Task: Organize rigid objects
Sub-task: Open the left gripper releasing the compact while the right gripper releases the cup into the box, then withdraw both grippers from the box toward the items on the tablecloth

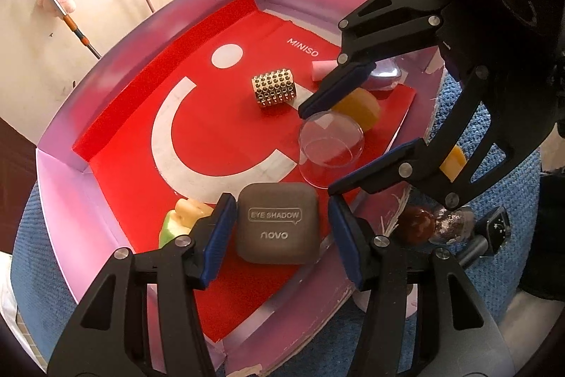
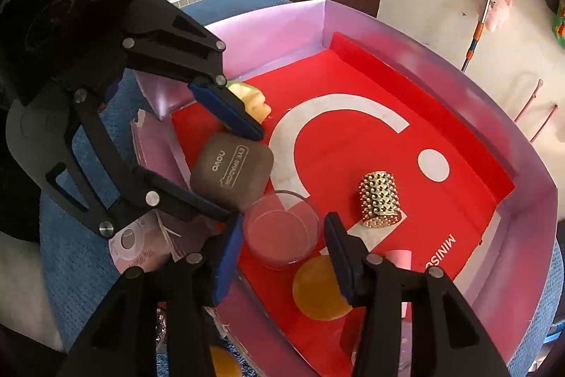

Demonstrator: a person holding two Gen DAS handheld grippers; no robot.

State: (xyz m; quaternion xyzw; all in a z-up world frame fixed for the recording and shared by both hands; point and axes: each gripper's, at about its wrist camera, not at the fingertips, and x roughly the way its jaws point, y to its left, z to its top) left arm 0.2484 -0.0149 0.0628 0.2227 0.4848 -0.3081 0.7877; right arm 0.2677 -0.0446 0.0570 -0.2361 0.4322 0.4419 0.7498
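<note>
my right gripper (image 2: 282, 237) fingers stand open around the glass cup (image 2: 280, 232) in the pink tray (image 1: 67, 200). left gripper (image 1: 282, 221) open astride the eyeshadow case (image 1: 279, 223). brown ball (image 1: 416, 225) waits outside.

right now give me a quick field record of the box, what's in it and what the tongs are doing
box: pink box, red liner
contents: eyeshadow case, clear cup, studded roller, yellow disc, apple piece
left tongs: astride the case, small gaps at both pads, not gripping
right tongs: astride the cup, pads off it
outside box: brown ball on blue cloth
</note>
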